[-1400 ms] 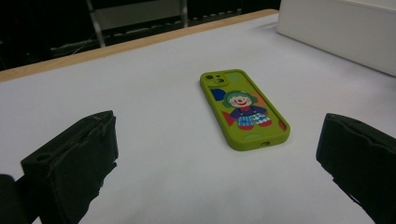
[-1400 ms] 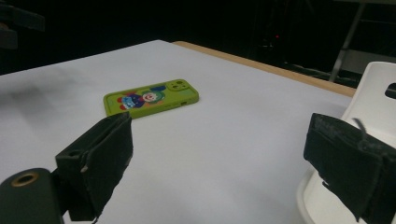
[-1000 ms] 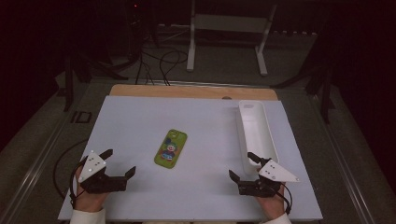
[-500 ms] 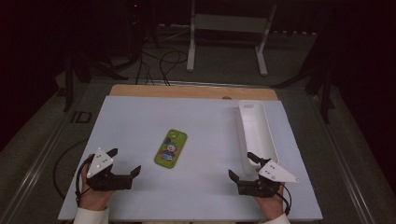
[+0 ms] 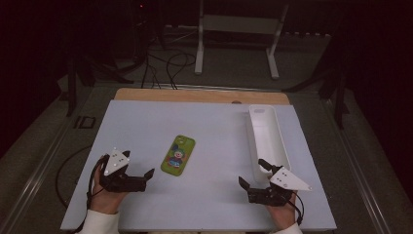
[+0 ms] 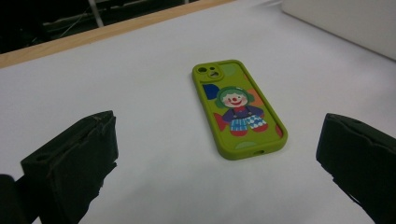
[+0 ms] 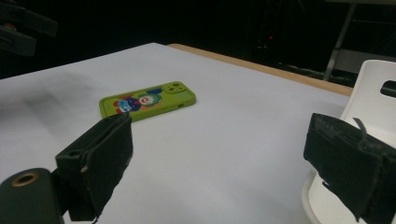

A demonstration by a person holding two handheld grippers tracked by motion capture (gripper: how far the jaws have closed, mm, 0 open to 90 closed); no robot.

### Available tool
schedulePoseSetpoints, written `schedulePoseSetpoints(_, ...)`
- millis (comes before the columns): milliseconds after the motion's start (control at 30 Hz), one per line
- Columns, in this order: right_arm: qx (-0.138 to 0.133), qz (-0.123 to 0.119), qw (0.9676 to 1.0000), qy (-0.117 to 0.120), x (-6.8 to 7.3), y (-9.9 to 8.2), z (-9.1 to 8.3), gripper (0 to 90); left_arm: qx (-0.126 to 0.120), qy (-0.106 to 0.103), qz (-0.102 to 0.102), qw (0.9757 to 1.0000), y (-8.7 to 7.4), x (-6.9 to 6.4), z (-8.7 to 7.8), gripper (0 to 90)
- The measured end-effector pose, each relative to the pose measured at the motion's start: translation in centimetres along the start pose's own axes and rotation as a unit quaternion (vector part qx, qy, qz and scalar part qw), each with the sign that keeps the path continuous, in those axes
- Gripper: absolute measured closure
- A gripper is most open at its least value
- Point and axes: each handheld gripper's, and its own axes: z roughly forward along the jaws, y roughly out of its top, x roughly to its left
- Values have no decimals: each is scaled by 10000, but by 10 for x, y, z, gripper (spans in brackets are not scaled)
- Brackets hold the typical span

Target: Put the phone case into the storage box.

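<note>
A phone in a green case with a clown picture [image 5: 178, 155] lies flat, picture up, near the middle of the pale tabletop [image 5: 146, 122]. My left gripper [image 5: 139, 163] sits just left of it and a little nearer, open and holding nothing. In the left gripper view the phone [image 6: 238, 109] lies just ahead between the wide-apart jaws of that gripper [image 6: 215, 158]. My right gripper [image 5: 252, 171] rests near the front right, open and holding nothing. The right gripper view has the phone [image 7: 147, 101] farther off to the left, beyond this gripper [image 7: 224, 154].
A long white tray [image 5: 267, 134] lies along the right side of the table, its near end beside my right gripper, and it shows as the tray [image 7: 373, 93] at the right. A wooden strip [image 5: 195, 95] marks the far edge. Cables and stand legs lie on the dark floor beyond.
My left gripper has shifted right and slightly forward, closer to the phone. The right gripper and the phone have stayed put.
</note>
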Motion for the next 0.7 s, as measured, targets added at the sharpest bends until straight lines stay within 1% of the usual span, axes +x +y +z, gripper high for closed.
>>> schedulePoseSetpoints(167,-2,10,10000,-6,0,0,0,80,35,5,-54,10000,1,1,4,0)
schedulePoseSetpoints(300,21,11,10000,-9,0,0,1,80,147,2,-22,9999,4,0,10,0)
schedulePoseSetpoints(700,13,23,10000,-3,0,0,1,80,360,34,52,9993,11,-5,22,0)
